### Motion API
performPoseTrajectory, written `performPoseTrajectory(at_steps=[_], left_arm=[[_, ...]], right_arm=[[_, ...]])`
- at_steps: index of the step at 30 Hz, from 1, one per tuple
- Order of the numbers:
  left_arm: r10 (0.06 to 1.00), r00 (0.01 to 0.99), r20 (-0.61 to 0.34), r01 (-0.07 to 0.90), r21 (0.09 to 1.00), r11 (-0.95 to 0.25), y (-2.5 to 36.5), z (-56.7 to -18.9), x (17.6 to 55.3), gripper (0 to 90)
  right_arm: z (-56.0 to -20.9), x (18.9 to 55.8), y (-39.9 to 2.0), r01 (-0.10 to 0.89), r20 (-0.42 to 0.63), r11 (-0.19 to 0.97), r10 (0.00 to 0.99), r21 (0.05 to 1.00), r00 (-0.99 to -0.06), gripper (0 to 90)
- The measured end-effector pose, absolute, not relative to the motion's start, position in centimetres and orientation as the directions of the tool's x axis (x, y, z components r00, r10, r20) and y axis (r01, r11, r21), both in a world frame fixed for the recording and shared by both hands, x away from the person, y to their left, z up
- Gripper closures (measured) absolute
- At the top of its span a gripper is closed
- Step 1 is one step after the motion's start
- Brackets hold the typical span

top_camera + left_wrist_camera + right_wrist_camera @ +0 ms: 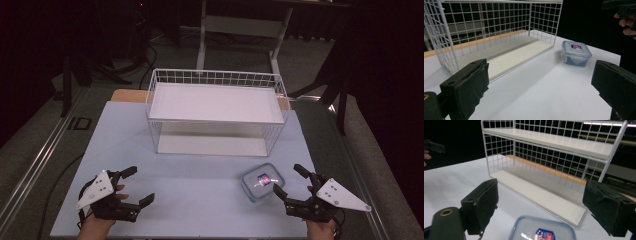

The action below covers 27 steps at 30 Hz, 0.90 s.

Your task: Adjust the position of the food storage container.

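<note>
Overhead, we hold both grippers low near the table's [200, 200] front edge: the left gripper [134, 186] wide and empty, the right gripper [289, 179] wide and empty just beside the box [261, 182], which sits in front of the rack [216, 116]. Through the left gripper view, we see the box [576, 53] well off, near the rack's [491, 37] corner. Through the right gripper view, the box [541, 230] lies below our spread jaws; closing off-centre could skid it across the smooth top.

Rack [216, 107] sits at the back middle of the table [195, 200]. Box [261, 182] is in front of it, off to the right.
</note>
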<state>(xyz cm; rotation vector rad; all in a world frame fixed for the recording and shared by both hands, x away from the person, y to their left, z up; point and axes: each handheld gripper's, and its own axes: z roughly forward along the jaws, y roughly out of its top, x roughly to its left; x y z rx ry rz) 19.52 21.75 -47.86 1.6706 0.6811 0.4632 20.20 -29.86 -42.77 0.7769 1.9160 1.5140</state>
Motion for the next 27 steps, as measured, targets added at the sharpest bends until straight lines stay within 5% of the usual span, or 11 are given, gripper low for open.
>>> performPoseTrajectory(at_steps=[17, 27], left_arm=[[0.650, 0.759, -0.052, 0.169, 0.978, -0.119, 21.3, -47.7, 19.4, 2.2], [0.641, 0.766, -0.051, 0.167, 0.978, -0.122, 21.1, -47.8, 19.3, 2.2]], right_arm=[[-41.0, 21.7, -29.7, 0.150, -0.037, 0.189, 0.731, 0.971, -0.682, 15.3], [-44.1, 25.3, -31.8, 0.297, -0.011, 0.269, 0.757, 0.916, -0.653, 59.9]])
